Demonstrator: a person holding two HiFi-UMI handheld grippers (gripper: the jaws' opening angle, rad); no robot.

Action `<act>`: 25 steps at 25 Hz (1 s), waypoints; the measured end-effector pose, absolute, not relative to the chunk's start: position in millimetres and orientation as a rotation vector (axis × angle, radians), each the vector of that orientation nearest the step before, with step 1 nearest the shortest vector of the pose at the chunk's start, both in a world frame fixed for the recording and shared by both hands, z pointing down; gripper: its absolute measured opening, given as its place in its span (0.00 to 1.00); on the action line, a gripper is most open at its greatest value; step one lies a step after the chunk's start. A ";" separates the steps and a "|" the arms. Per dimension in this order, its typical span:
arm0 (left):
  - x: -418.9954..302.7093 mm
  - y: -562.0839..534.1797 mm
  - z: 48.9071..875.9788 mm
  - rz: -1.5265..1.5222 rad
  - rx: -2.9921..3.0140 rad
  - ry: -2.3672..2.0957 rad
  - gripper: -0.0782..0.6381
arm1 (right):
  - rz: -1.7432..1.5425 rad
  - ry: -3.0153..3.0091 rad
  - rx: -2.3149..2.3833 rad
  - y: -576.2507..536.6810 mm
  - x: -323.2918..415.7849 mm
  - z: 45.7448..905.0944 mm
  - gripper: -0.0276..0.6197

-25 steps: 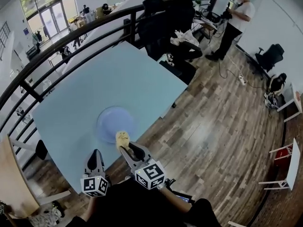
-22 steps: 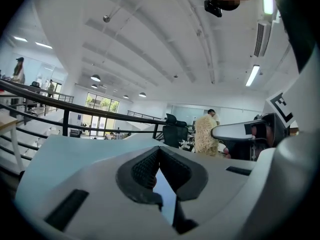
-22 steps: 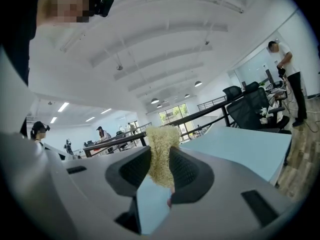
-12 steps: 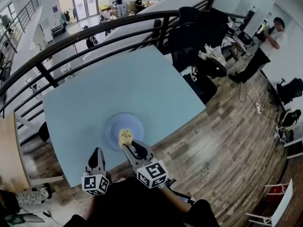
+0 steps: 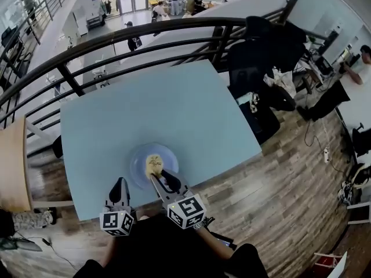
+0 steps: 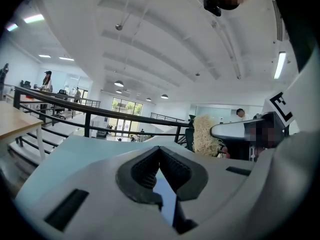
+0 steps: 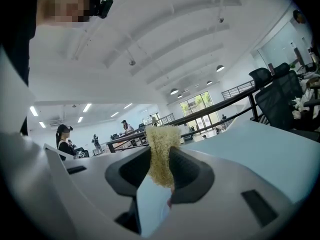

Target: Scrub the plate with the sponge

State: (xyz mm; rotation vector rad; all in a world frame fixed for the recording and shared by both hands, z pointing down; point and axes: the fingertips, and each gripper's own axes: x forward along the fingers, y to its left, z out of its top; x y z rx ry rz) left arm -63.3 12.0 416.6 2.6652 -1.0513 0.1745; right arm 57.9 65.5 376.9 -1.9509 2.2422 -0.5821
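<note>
A pale blue round plate (image 5: 139,157) lies on the light blue table (image 5: 145,103), close to its near edge. The yellow sponge (image 5: 153,165) sits over the plate's middle, and my right gripper (image 5: 156,175) is shut on it from the near side. The right gripper view shows the sponge (image 7: 160,143) pinched upright between the dark pads. My left gripper (image 5: 119,185) hovers left of the plate by the table's near edge, shut and holding nothing. In the left gripper view its jaws (image 6: 160,151) meet, with the sponge (image 6: 204,134) off to the right.
A black railing (image 5: 116,36) runs along the table's far side. Black office chairs (image 5: 266,45) stand at the far right corner. A wooden tabletop (image 5: 11,167) lies to the left. Wood floor (image 5: 290,172) drops away right of the table.
The sponge in my right gripper has gone from the plate's near rim to over its middle. The head view has swung round. The left gripper stays beside the plate.
</note>
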 end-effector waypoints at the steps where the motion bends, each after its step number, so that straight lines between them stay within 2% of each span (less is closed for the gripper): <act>1: -60.1 10.7 417.0 0.177 2.661 -1.065 0.11 | -0.584 2.255 -1.938 61.5 61.7 376.8 0.22; 25: -54.0 2.5 467.7 0.230 2.370 -1.440 0.11 | -0.690 2.593 -1.611 10.2 90.5 411.8 0.22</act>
